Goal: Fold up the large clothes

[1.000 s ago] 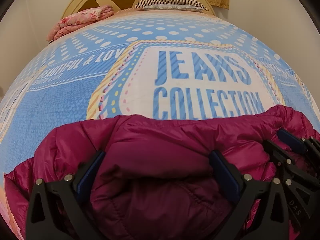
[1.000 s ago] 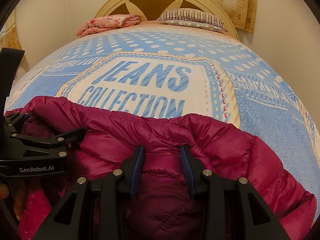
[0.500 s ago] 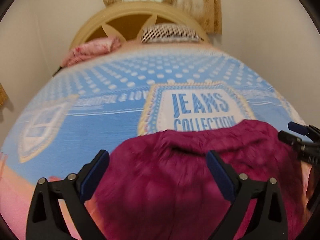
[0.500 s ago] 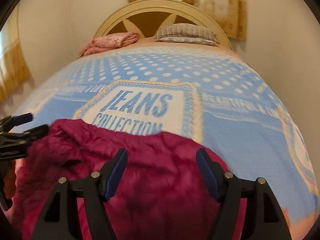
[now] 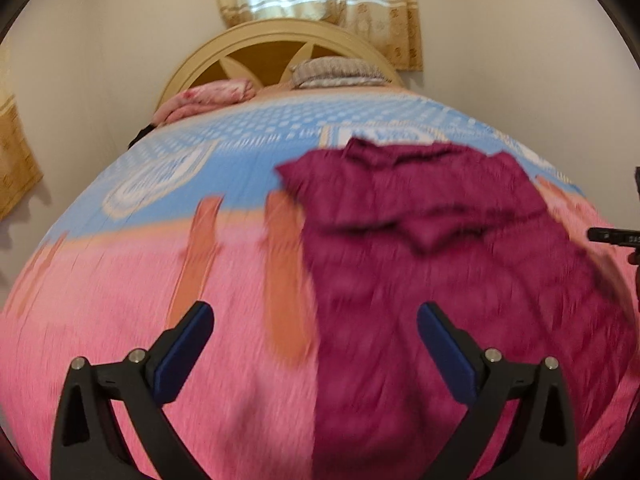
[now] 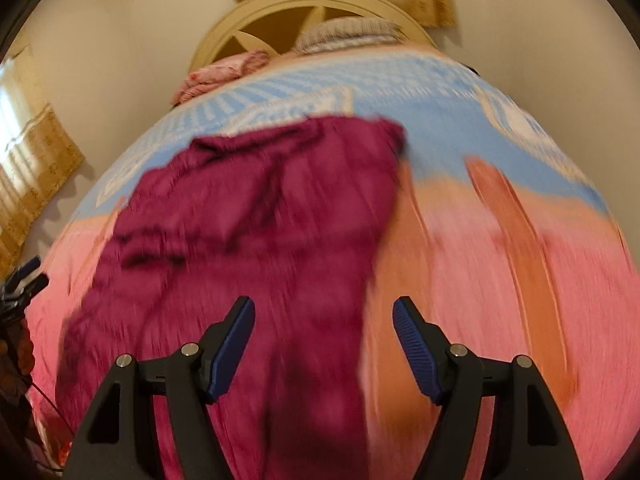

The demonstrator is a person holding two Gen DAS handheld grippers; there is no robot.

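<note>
left gripper (image 5: 314, 330): jaws wide apart, empty
right gripper (image 6: 323, 326): jaws spread, empty
jacket (image 5: 432, 240): magenta, flat on bedspread (image 5: 140, 280)

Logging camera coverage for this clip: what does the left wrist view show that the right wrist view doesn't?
Left wrist only: the open left gripper close up, bare bedspread left of the jacket, and the right gripper at the right edge.
Right wrist only: the open right gripper, bedspread right of the jacket, a side curtain.
Both: jacket lying released, headboard, pillow, pink bedding.
</note>
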